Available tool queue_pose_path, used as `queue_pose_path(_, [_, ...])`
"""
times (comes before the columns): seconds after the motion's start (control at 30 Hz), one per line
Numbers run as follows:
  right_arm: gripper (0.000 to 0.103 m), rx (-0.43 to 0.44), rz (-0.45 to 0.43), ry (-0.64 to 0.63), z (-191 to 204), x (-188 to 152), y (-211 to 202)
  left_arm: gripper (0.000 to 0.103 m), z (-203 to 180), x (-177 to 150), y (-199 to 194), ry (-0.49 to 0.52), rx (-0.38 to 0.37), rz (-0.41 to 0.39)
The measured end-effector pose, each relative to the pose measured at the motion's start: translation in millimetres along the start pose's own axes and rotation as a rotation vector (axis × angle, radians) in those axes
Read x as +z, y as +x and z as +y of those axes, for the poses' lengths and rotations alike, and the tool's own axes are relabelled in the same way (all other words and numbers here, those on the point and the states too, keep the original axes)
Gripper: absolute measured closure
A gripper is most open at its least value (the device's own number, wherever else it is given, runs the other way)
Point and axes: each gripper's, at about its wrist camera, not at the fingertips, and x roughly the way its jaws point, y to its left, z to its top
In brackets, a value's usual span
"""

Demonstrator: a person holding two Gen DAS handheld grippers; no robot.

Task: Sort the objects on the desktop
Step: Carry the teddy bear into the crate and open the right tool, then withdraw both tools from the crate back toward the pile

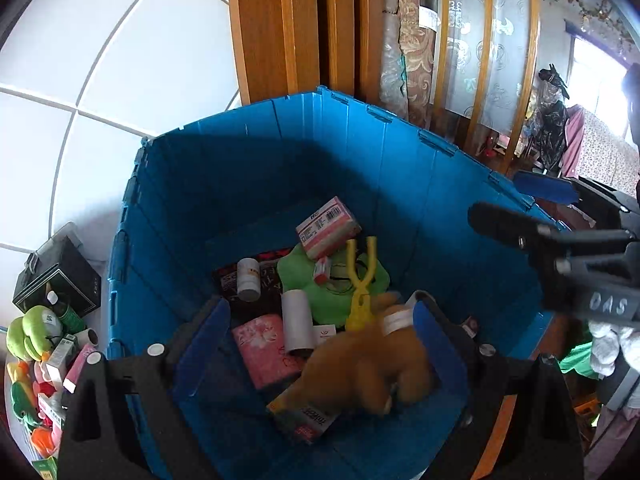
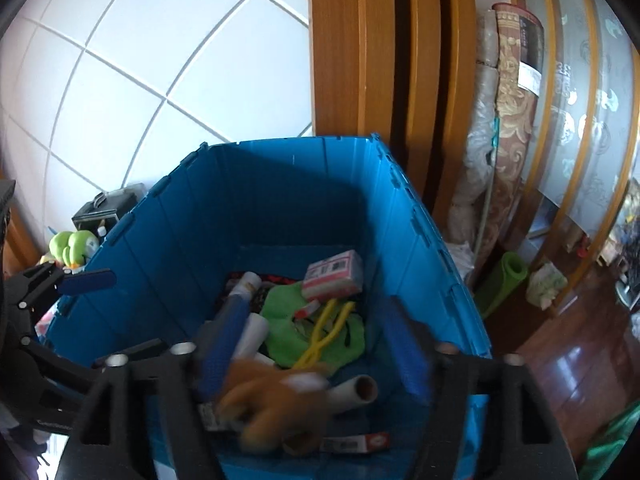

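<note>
A blue plastic crate (image 1: 400, 168) (image 2: 280, 184) holds sorted items: a pink box (image 1: 328, 227) (image 2: 334, 274), a green cloth (image 1: 332, 284) (image 2: 288, 320), a yellow clip (image 1: 362, 280) (image 2: 324, 336), white tubes (image 1: 297, 320) (image 2: 354, 394) and a white bottle (image 1: 249, 276). A brown plush toy (image 1: 368, 364) (image 2: 272, 404) is blurred and sits free between the fingers inside the crate. My left gripper (image 1: 320, 356) is open over the crate. My right gripper (image 2: 316, 348) is open over the crate, and it also shows in the left wrist view (image 1: 516, 212).
Outside the crate at the left lie a green plush (image 1: 32, 332) (image 2: 74, 246), a black box (image 1: 60, 276), small boxes and toys (image 1: 48, 376). White tiled wall behind, wooden door frame (image 1: 280, 28), rolled mats (image 2: 508, 128) and a green roll (image 2: 504, 280) at right.
</note>
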Motion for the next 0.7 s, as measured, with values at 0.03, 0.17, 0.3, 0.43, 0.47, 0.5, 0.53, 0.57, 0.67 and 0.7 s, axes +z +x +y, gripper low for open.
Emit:
queue_pose_path(0.03, [0.012, -0.006, -0.005, -0.008, 1, -2, 0, 0.009, 1, -2, -4, -0.002, 0.003, -0.011])
queue_pose_path(0.17, [0.0, -0.026, -0.032, -0.026, 7, -9, -6, 0.009, 3, -10, -17, -0.013, 0.005, -0.048])
queue_pose_path(0.3, [0.0, -0.019, -0.068, -0.024, 11, -11, -16, 0.009, 7, -18, -32, -0.028, 0.029, -0.099])
queue_pose_path(0.43, [0.0, -0.019, -0.108, -0.026, 21, -12, -29, 0.009, 16, -27, -48, -0.056, 0.046, -0.147])
queue_pose_path(0.47, [0.0, -0.02, -0.118, -0.028, 24, -12, -32, 0.009, 19, -29, -53, -0.066, 0.048, -0.163])
queue_pose_path(0.5, [0.0, -0.019, -0.127, -0.028, 26, -12, -35, 0.008, 23, -31, -58, -0.076, 0.054, -0.178])
queue_pose_path(0.53, [0.0, -0.015, -0.134, -0.027, 29, -12, -37, 0.008, 27, -33, -63, -0.085, 0.059, -0.192])
queue_pose_path(0.57, [0.0, -0.009, -0.141, -0.026, 32, -12, -39, 0.007, 30, -35, -67, -0.093, 0.065, -0.204])
queue_pose_path(0.67, [0.0, 0.005, -0.159, -0.018, 41, -11, -45, 0.006, 42, -43, -80, -0.121, 0.089, -0.248])
queue_pose_path(0.7, [0.0, 0.011, -0.169, -0.016, 45, -11, -47, 0.006, 46, -46, -85, -0.131, 0.096, -0.261])
